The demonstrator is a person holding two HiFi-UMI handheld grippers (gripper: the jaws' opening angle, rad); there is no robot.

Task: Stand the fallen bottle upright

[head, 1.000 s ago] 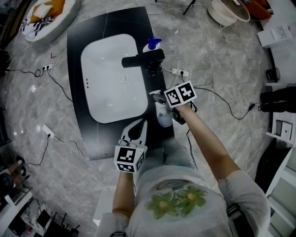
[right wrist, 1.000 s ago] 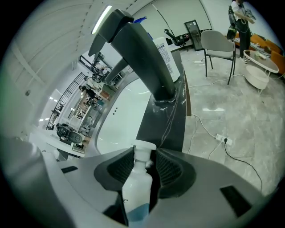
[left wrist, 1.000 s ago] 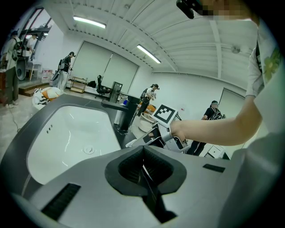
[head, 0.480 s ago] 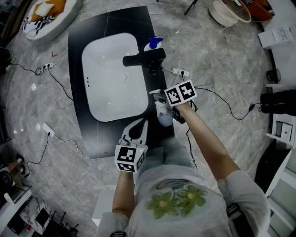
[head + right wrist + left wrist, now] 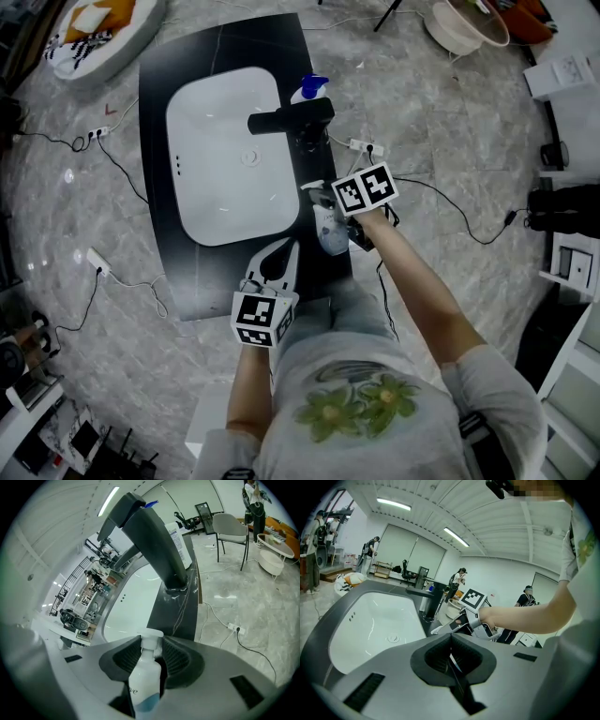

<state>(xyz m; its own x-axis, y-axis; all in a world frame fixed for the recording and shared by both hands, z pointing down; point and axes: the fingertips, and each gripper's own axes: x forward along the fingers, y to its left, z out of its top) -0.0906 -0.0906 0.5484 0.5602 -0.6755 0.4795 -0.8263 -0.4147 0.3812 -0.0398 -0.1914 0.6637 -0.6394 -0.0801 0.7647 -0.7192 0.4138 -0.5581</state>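
Counter (image 5: pixel 159 141) with sink (image 5: pixel 220 159) and tap (image 5: pixel 291 119), seen from above. Compared with the views of the preceding second, almost nothing is displaced: the fallen bottle (image 5: pixel 328 234) is found in nearly the same place, on the counter strip to the right of the sink and just in front of the tap, with its pump head toward the tap. It is therefore judged that the grasp has been secured but the tilting to upright has not yet begun. Whether the bottle is lifted clear of the counter cannot be told.

The right forearm is stretched forward from the lower right. The right gripper (image 5: pixel 339 225) is laid along the bottle, and in the right gripper view its fingers (image 5: pixel 176 660) are clamped on the bottle (image 5: pixel 143 681) below the pump head.

The left forearm is kept close to the body. The left gripper (image 5: pixel 277 262) is held at the counter's near edge and pointed toward the sink, with its fingers (image 5: pixel 464 656) pressed together on nothing.
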